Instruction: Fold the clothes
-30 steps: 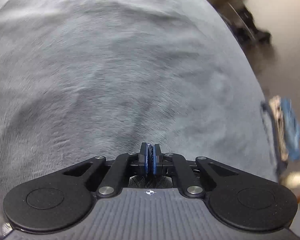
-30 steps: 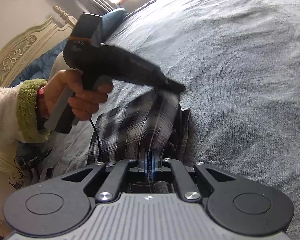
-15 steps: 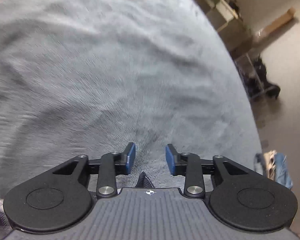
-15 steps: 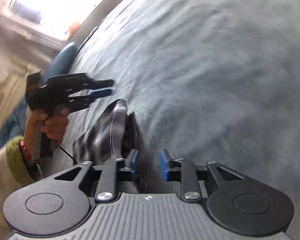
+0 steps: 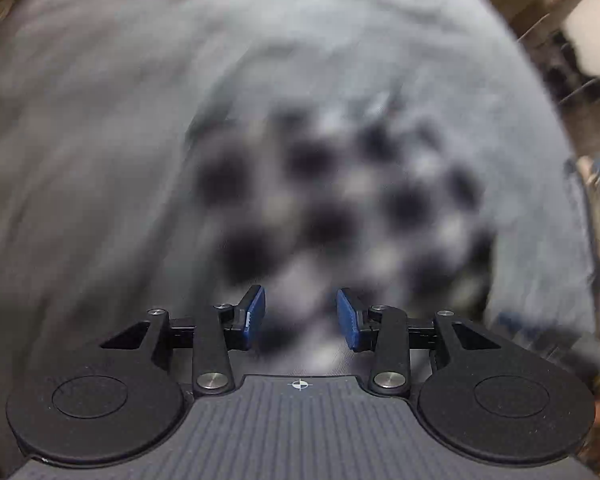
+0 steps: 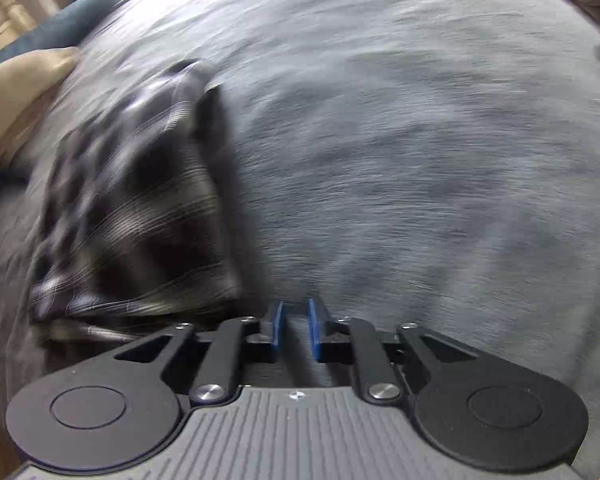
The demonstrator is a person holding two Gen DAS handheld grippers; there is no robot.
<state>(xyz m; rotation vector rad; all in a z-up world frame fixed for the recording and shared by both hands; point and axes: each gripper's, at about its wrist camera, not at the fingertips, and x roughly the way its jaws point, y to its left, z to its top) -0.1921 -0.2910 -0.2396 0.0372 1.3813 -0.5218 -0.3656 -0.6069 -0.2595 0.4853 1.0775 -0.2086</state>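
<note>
Left tool [image 5: 300, 316] blurs plaid garment [image 5: 340, 200]; right view shows garment's folded edge w/ pillow [image 6: 20, 80].

Both cams are sitting right on the grippers, peering forward along the fingers and tilting steeply down at the grey blanket [image 5: 100, 140] from pretty close up. The left one is looking almost straight onto the plaid shirt [image 5: 340, 208], which is filling the middle of its blurry view, with a bit of shelving [image 5: 572, 64] peeking in at the upper right. The right one is catching that same shirt [image 6: 140, 220] off to its left, so shirt and blanket [image 6: 420, 160] are showing in both views.
</note>
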